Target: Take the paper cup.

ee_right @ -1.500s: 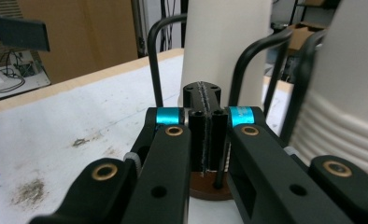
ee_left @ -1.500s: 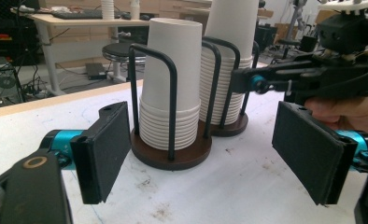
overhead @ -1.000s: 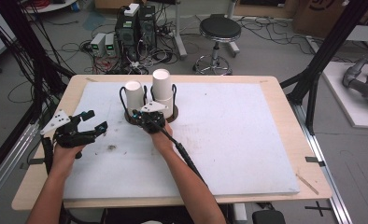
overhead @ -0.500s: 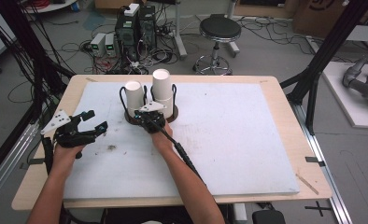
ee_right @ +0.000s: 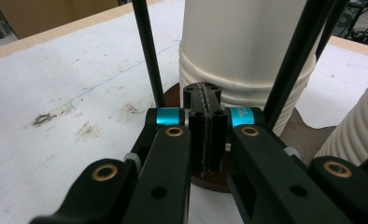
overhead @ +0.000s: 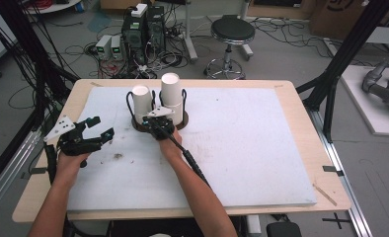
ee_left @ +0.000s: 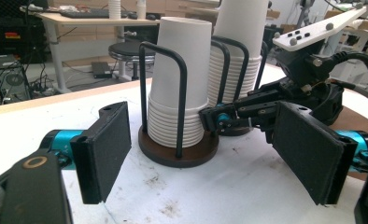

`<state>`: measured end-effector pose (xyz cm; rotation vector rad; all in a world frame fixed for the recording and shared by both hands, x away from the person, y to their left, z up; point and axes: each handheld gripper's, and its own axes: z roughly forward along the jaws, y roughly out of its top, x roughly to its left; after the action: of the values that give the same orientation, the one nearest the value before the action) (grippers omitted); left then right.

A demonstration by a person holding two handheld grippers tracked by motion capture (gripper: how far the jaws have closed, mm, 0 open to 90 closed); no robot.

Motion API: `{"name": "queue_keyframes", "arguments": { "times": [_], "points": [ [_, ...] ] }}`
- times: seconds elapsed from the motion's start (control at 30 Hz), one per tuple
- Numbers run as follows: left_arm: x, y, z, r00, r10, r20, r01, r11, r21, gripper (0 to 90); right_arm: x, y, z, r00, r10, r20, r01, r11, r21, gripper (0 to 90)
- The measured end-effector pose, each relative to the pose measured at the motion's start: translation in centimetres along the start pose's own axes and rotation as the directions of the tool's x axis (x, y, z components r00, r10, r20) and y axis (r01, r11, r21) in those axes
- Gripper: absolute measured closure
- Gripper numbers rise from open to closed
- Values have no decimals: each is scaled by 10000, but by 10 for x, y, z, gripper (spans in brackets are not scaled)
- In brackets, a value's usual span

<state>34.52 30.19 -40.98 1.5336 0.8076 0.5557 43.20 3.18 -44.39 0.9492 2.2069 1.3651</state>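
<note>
Cups (overhead: 171,96) stood upper centre; right gripper (overhead: 155,124) sat pressed shut, empty, at their holder (overhead: 180,124); left gripper (overhead: 97,133) gaped, likely reaching next.

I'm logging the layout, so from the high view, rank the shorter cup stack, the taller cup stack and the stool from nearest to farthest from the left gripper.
1. Shorter cup stack, left side of the holder.
2. Taller cup stack, to its right.
3. Stool, on the floor beyond the table.
</note>
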Motion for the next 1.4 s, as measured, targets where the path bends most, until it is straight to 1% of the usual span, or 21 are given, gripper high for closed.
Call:
{"name": "queue_keyframes", "arguments": {
  "times": [0.07, 0.17, 0.23, 0.3, 0.33, 0.4, 0.47, 0.5, 0.57, 0.67, 0.77, 0.8, 0.93, 1.07, 1.23, 1.4],
  "points": [
    [1, 3, 2, 10000, 46, 16, -47, 10000, 33, 196, -1, 0, 0, 10000, 75, -36, -75, 10000, 1, 900],
    [3, 9, 5, 9999, -99, 141, 101, 9998, -160, 196, -1, 0, 0, 10000, 87, -32, -87, 10000, -2, 900],
    [4, 16, 9, 9998, -7, 185, 10, 9998, -194, 196, -1, 0, 0, 9999, 106, -42, -106, 9999, -3, 900],
    [5, 23, 14, 9995, -29, 307, 35, 9998, -181, 196, -1, 0, 0, 9999, 127, -51, -127, 9999, 18, 900],
    [5, 27, 16, 9995, 41, 321, -36, 9998, -174, 196, -1, 0, 0, 9999, 137, -53, -137, 9999, 24, 900],
    [6, 34, 23, 9990, 63, 440, -57, 9999, -149, 196, -1, 0, 0, 9999, 119, -54, -119, 9999, 19, 900],
    [6, 40, 31, 9992, 245, 331, -242, 9997, -87, 196, -2, 0, 0, 9999, 150, -84, -150, 9999, 19, 900],
    [7, 42, 34, 9992, 257, 307, -254, 9996, -126, 195, -2, 0, 0, 9999, 152, -82, -152, 9999, 12, 900],
    [10, 46, 42, 9990, 28, 454, -19, 9998, -183, 195, -2, 0, 0, 9998, 156, -82, -156, 9999, 8, 900],
    [14, 52, 53, 9982, -103, 585, 109, 9999, -98, 193, -2, 0, 0, 9998, 156, -86, -156, 9999, 8, 900],
    [15, 58, 63, 9979, -54, 653, 53, 10000, 23, 194, -2, 0, 0, 9998, 167, -90, -167, 9999, 6, 900],
    [14, 60, 66, 9976, -14, 687, 18, 10000, -66, 193, -2, 0, 0, 9998, 153, -83, -153, 9999, 7, 900],
    [15, 66, 81, 9973, 74, 725, -94, 9996, 266, 193, -2, 0, 0, 9998, 162, -111, -162, 9999, -16, 900],
    [16, 69, 97, 9970, 211, 747, -246, 9986, 461, 193, -2, 0, 0, 9998, 163, -88, -163, 9999, -6, 900],
    [16, 72, 115, 9972, 272, 700, -319, 9972, 671, 193, -2, 0, 0, 9998, 176, -128, -176, 9998, -26, 900],
    [17, 75, 128, 9971, 402, 639, -462, 9944, 951, 193, -3, 0, 0, 9998, 113, -143, -113, 9999, -17, 900]
  ]
}}
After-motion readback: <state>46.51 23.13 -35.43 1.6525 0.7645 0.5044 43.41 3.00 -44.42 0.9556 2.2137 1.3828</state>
